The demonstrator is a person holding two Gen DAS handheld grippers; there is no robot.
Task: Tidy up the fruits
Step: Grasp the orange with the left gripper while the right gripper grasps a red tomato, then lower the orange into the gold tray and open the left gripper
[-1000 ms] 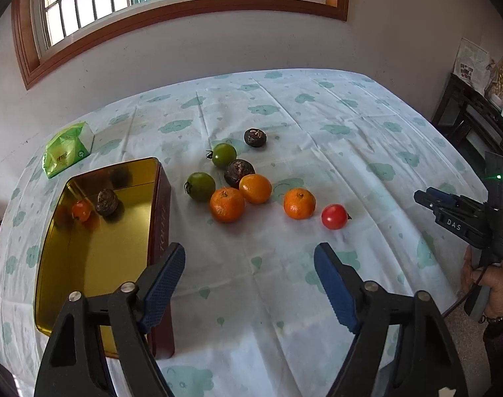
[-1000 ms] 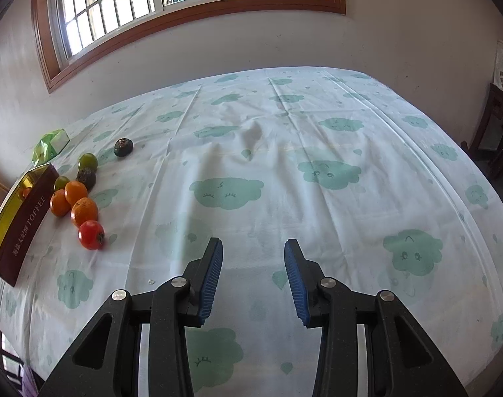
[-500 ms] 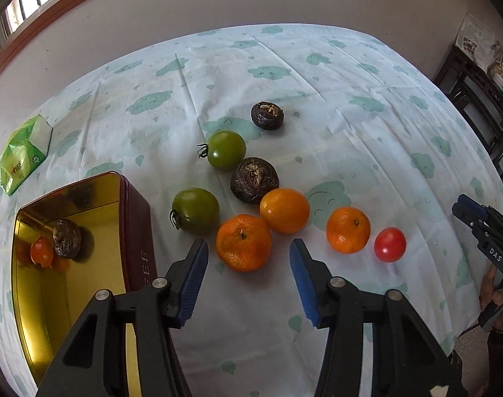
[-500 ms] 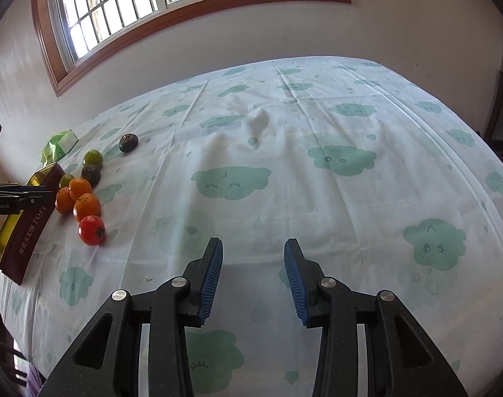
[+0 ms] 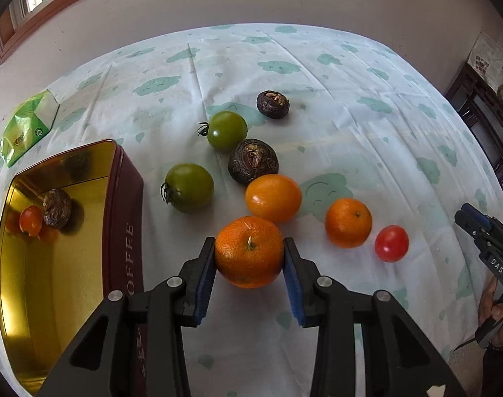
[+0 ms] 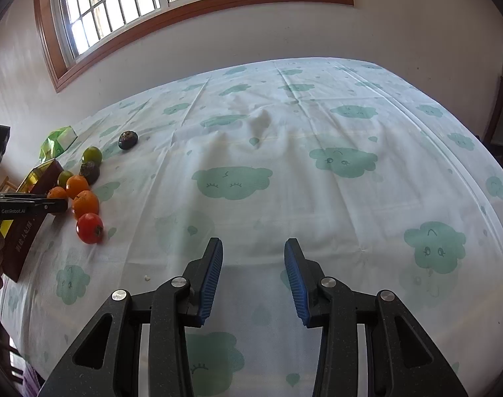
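Beside tin, left gripper angled steeply down, jaws closing on tangerine; right gripper parted, empty.

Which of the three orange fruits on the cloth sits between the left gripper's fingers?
The nearest, largest mandarin, stem up, between the closing left gripper; the other two lie free behind it.

Each hand-held gripper is a matte black, faintly speckled plastic frame with triangular cut-outs in its two arms and round silver screws at the pivots. The left hand-held gripper carries ribbed blue pads on the inner faces of its fingers; the right hand-held gripper has the same blue ribbed pads. Seen from the side, the right one bears white lettering "DAS", the left one "GenRobot.AI". A thin dark cable hangs below the right hand.
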